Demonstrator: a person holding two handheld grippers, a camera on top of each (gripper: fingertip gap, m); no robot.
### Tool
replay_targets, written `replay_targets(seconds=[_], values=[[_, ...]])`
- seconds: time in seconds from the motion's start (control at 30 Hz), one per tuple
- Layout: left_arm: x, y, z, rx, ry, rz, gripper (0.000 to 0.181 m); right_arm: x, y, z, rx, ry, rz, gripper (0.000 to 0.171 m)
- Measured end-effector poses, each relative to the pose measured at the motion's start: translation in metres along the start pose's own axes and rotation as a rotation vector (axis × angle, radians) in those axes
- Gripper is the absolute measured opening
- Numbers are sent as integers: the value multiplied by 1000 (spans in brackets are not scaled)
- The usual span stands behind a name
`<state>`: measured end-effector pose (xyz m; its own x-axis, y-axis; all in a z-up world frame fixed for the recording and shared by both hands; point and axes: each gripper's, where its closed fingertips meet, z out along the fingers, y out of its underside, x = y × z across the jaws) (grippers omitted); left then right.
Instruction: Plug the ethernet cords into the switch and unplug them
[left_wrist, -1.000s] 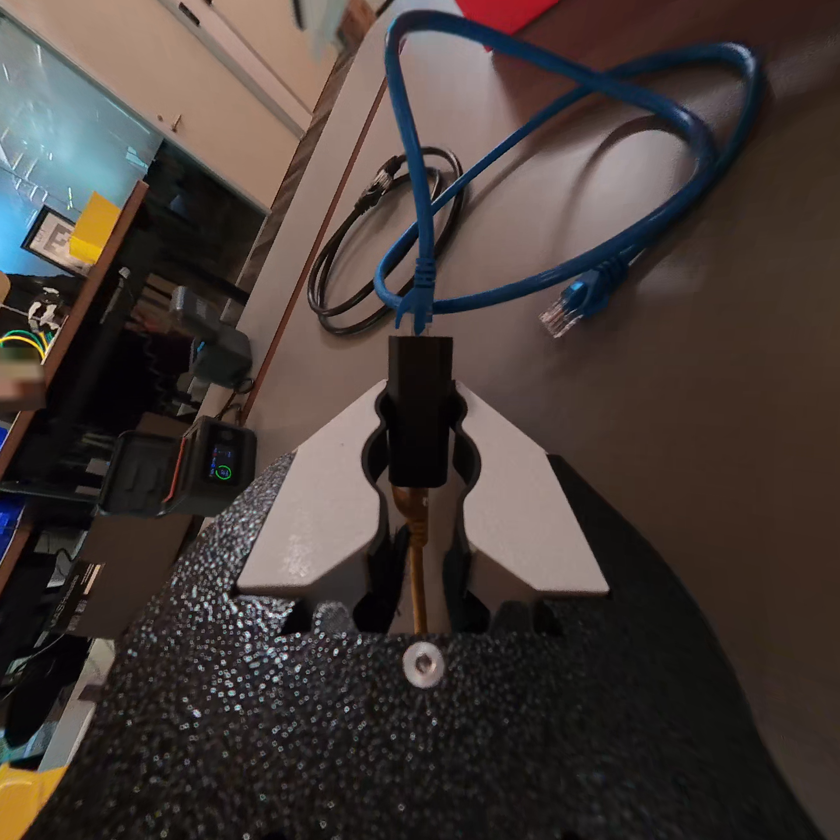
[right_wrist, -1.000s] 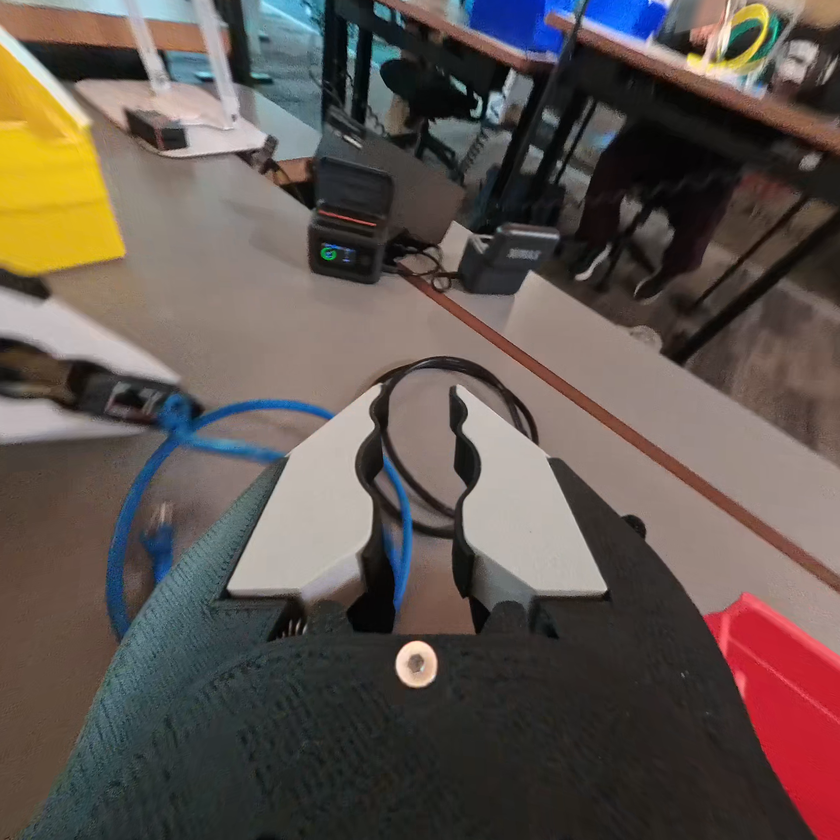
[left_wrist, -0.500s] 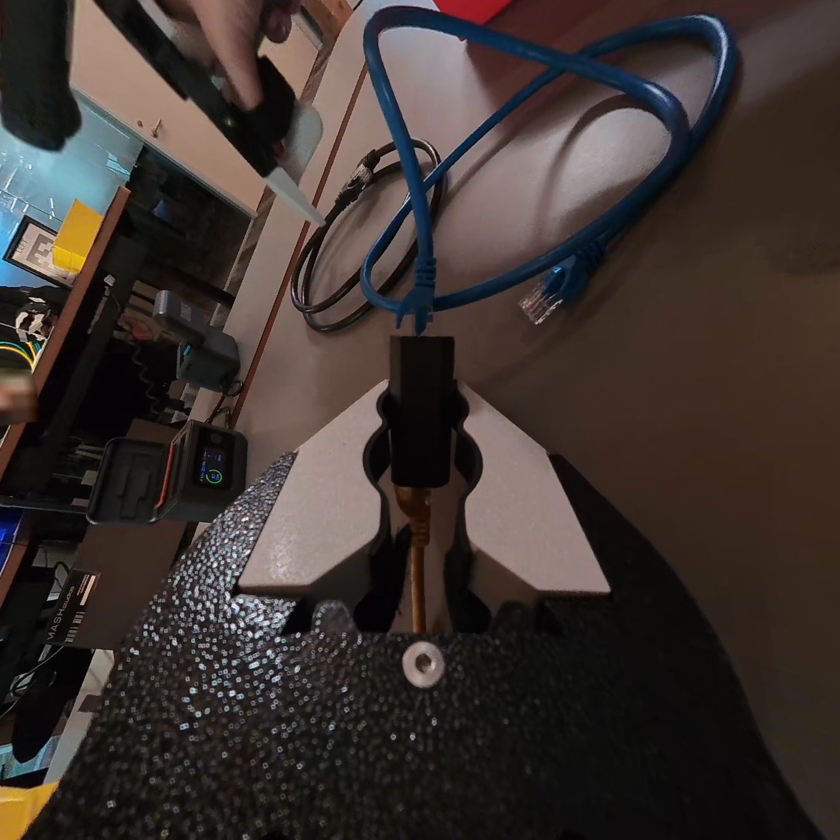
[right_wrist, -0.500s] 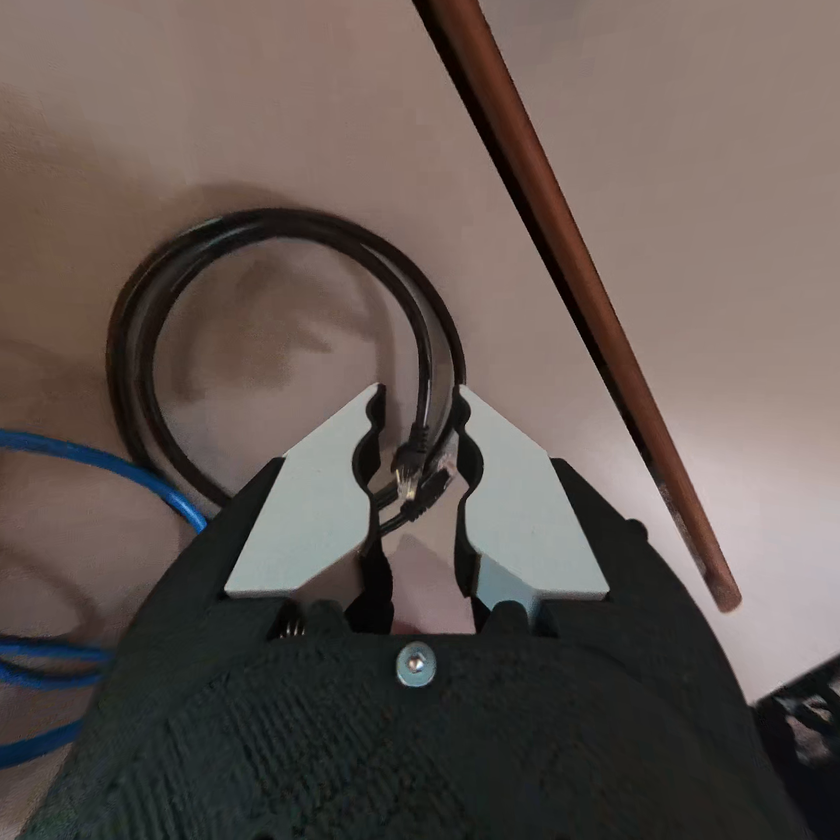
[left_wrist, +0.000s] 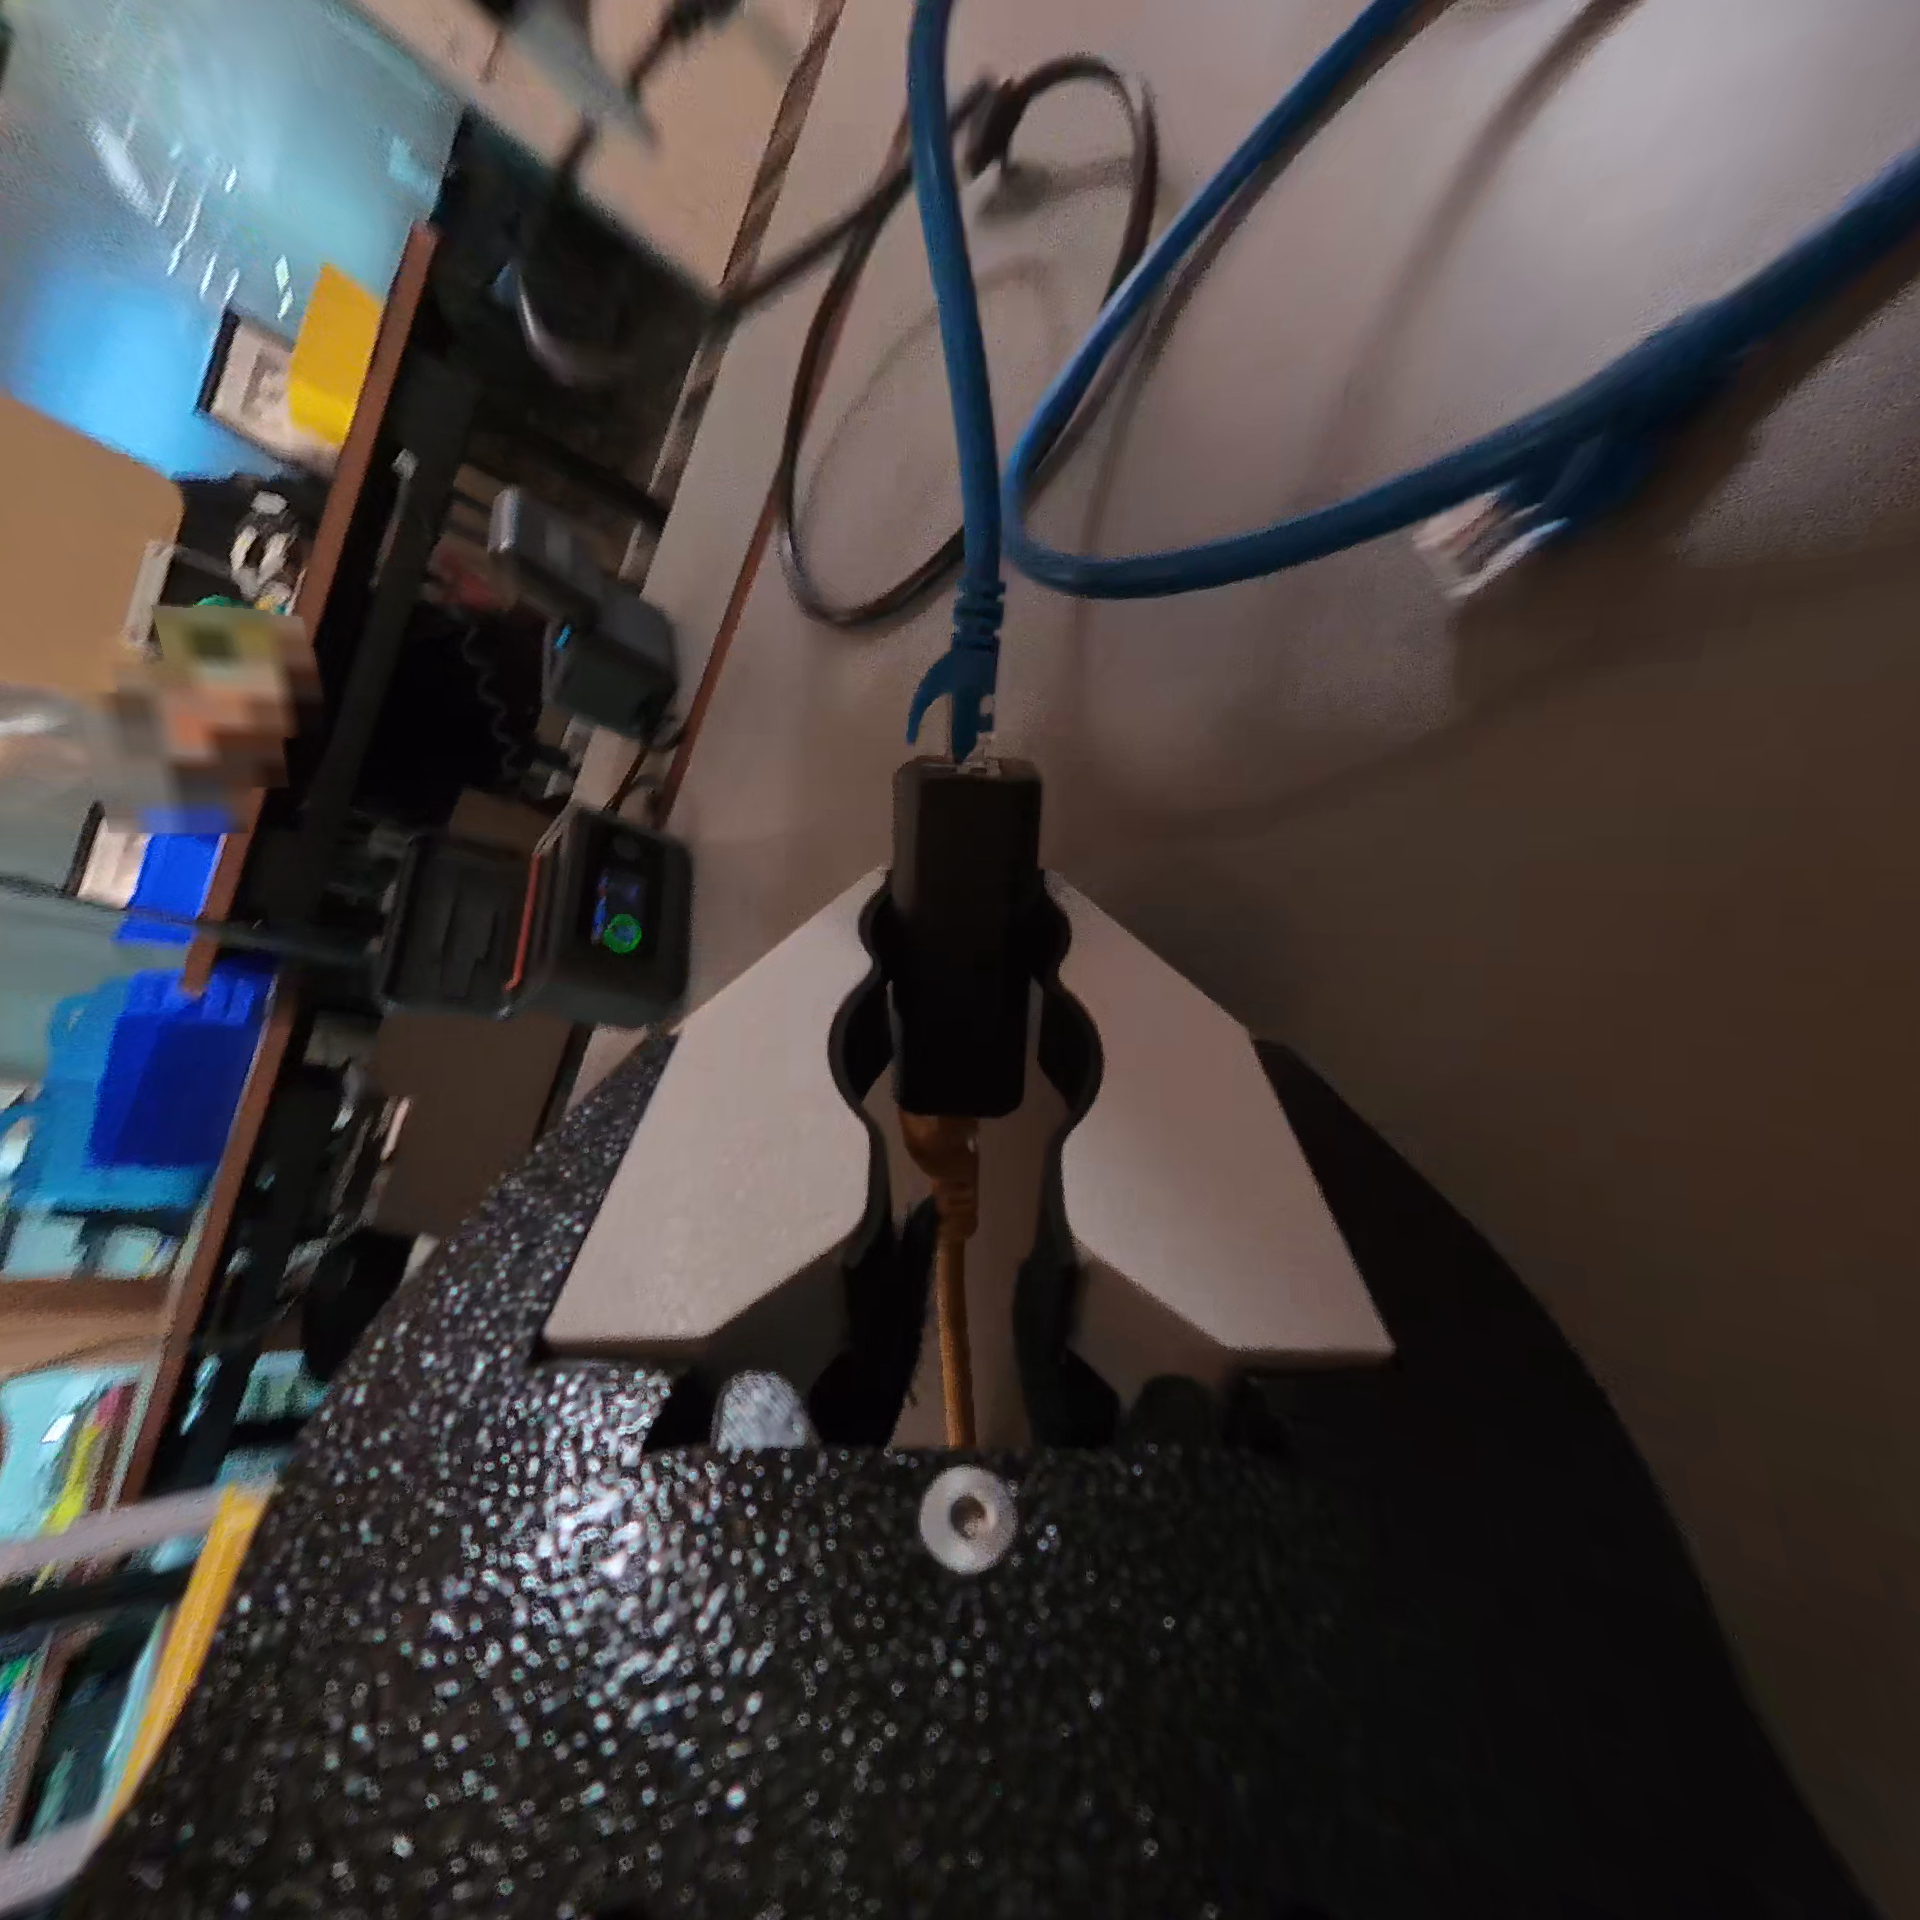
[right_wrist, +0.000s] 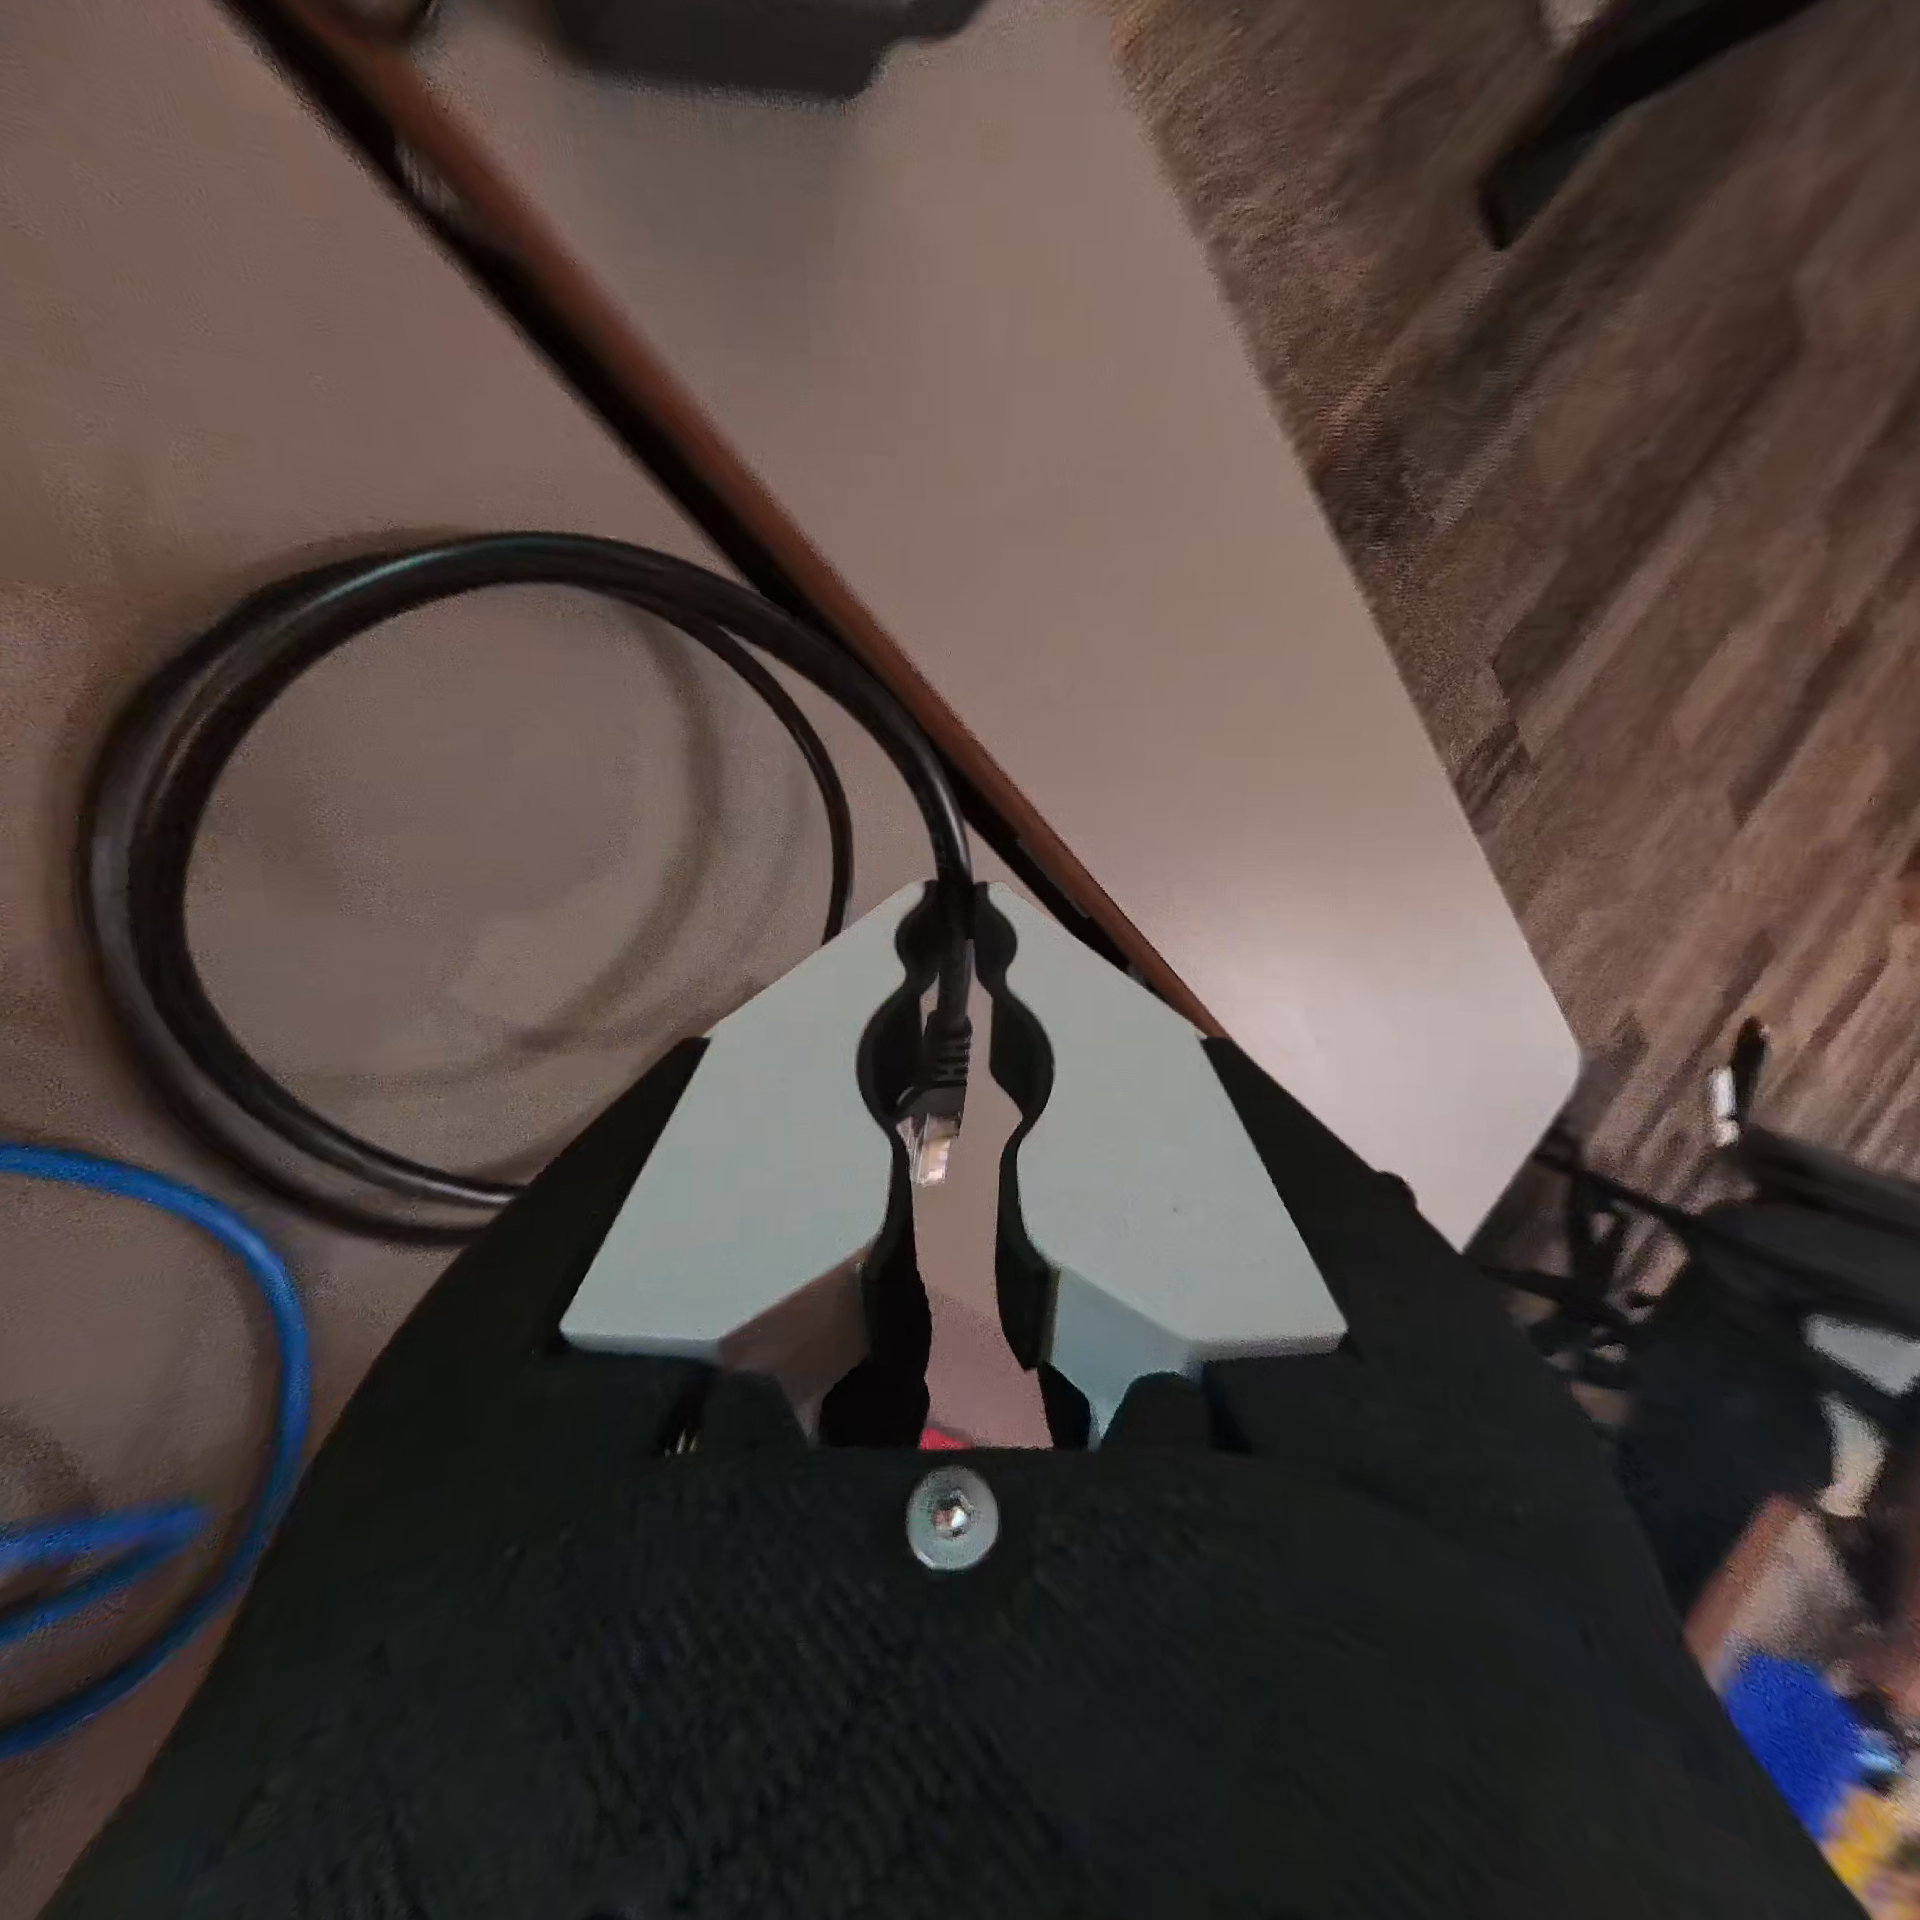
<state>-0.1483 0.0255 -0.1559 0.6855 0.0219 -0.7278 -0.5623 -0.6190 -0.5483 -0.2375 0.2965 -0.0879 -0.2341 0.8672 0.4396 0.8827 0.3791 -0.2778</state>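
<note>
My left gripper (left_wrist: 966, 894) is shut on a small black switch block (left_wrist: 966, 935). A blue ethernet cord (left_wrist: 961, 364) is plugged into the block's far end, and an orange cord (left_wrist: 951, 1278) enters its near end between my fingers. The blue cord's free plug (left_wrist: 1475, 535) lies on the table at the right. My right gripper (right_wrist: 951, 899) is shut on the black ethernet cord (right_wrist: 416, 582) just behind its plug (right_wrist: 935, 1112), which points back toward the camera. The rest of the black cord lies coiled on the table and also shows in the left wrist view (left_wrist: 1039, 104).
A brown table edge (right_wrist: 665, 416) runs diagonally past the black coil, with wood floor (right_wrist: 1662, 520) beyond. A black device with a lit screen (left_wrist: 603, 925) and a dark charger (left_wrist: 603, 644) sit at the left. The blue cord loops at the lower left (right_wrist: 260, 1351). My hands' fingertips stand some 30 centimetres from each other.
My right gripper has closed on the black cord near its plug and lifted it, pulling the coil. The left gripper still holds the block, and its view has shifted and blurred.
</note>
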Motion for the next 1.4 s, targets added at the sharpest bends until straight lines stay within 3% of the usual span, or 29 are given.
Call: replay_targets(seconds=[0.1,0.27,0.53,0.67,0.9,1.07,1.23,1.4], values=[[-19,21,1,-128,-98,-25,22,10,8,-40,73,-84,204,4],[-35,44,-4,-227,-156,-91,22,-62,34,-90,179,-434,385,4],[-32,49,-5,-235,-124,-108,22,-212,107,-96,239,-634,353,5],[-28,46,-5,-226,-110,-97,22,-253,111,-112,402,-865,437,5],[-19,36,-4,-170,-51,-102,22,-256,106,-121,806,-807,353,4],[-8,18,-6,-33,70,-200,22,-246,94,-144,1022,-769,297,4],[7,-8,-17,173,262,-315,22,-244,77,-164,1090,-724,168,4],[7,-19,-25,267,317,-346,21,-246,62,-163,1065,-740,159,4]])
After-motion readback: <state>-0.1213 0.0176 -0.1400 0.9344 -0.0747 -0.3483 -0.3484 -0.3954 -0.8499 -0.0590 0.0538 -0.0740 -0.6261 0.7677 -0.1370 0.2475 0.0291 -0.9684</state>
